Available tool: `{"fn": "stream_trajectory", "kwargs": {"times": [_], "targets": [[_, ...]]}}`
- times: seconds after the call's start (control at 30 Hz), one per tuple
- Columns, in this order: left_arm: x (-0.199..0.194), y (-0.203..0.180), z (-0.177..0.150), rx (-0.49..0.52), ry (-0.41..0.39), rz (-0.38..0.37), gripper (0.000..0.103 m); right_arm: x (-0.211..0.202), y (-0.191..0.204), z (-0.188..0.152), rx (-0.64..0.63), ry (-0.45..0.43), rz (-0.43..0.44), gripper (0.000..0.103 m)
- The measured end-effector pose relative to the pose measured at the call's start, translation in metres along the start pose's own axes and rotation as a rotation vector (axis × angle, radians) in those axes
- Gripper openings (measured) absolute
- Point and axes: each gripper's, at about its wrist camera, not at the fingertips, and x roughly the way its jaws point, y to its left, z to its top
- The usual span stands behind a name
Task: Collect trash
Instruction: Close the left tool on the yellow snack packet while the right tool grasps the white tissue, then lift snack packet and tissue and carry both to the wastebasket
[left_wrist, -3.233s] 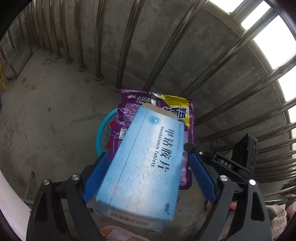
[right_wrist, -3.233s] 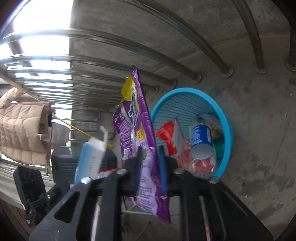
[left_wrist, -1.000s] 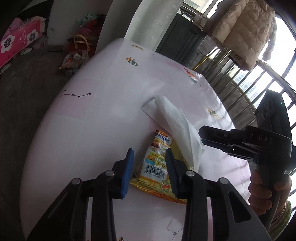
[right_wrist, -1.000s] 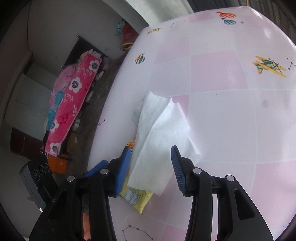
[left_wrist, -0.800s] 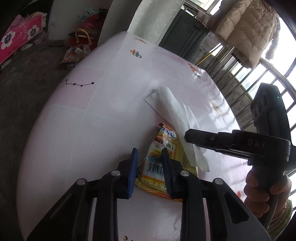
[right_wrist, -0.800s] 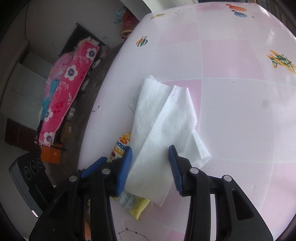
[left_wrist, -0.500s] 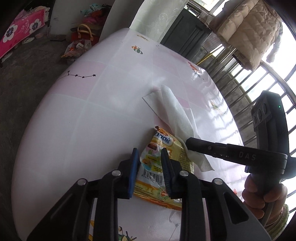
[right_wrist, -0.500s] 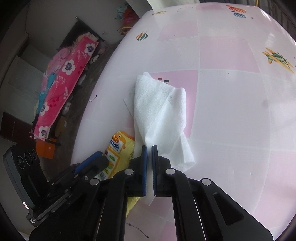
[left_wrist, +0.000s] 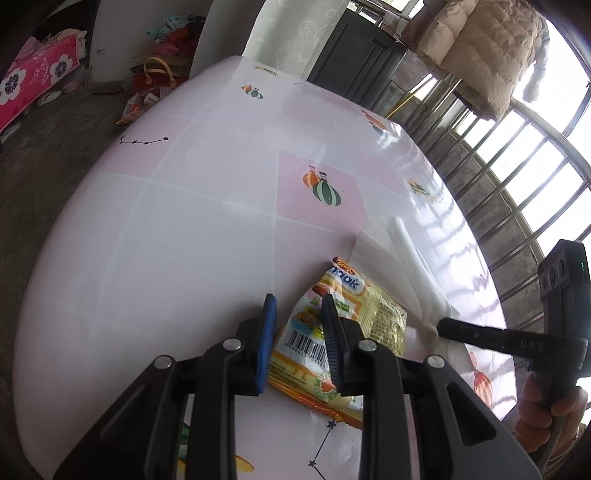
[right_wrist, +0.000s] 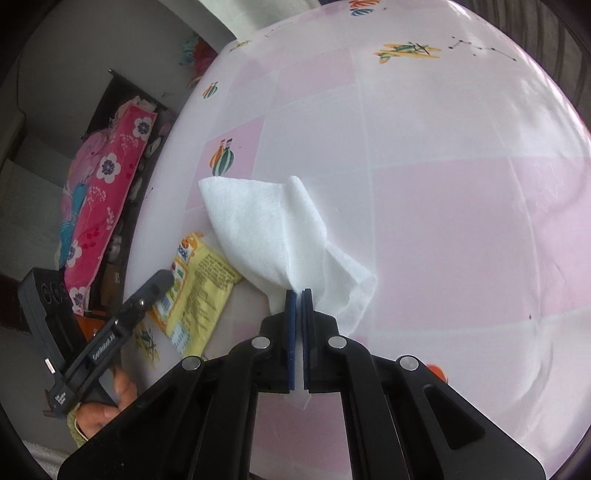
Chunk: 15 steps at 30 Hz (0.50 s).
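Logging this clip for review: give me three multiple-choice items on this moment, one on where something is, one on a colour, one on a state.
1. Where is the yellow snack packet relative to the left gripper?
A. Between its fingers
B. At the far table edge
C. On the floor

2. What colour is the tissue?
A. Blue
B. White
C. Green

3. How is the right gripper?
A. Wide open above the tissue
B. Shut on the tissue
C. Shut on the packet

Answers:
1 A: the left wrist view shows the packet's barcode end between the two blue pads.
2 B: the right wrist view shows it plain white on the pink tablecloth.
3 B: the right wrist view shows the pads pressed together with tissue bunched between them.
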Motion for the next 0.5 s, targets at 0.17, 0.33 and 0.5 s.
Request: {"fn": "stream_trajectory", "kwargs": {"times": [0.17, 0.33, 0.5], "targets": [[0.003, -0.005, 0.002, -0.012, 0.003, 0.000, 0.024, -0.015, -0.009, -0.029, 0.023, 0.029, 0.012, 0.002], [0.006, -0.009, 0.001, -0.045, 0.034, -0.029, 0.024, -0.021, -0.018, -0.047, 0.054, 0.047, 0.084, 0.006], [0.011, -0.010, -0.002, -0.139, 0.162, -0.181, 0.024, -0.013, -0.013, -0.043, 0.045, 0.043, 0.131, 0.006]]}}
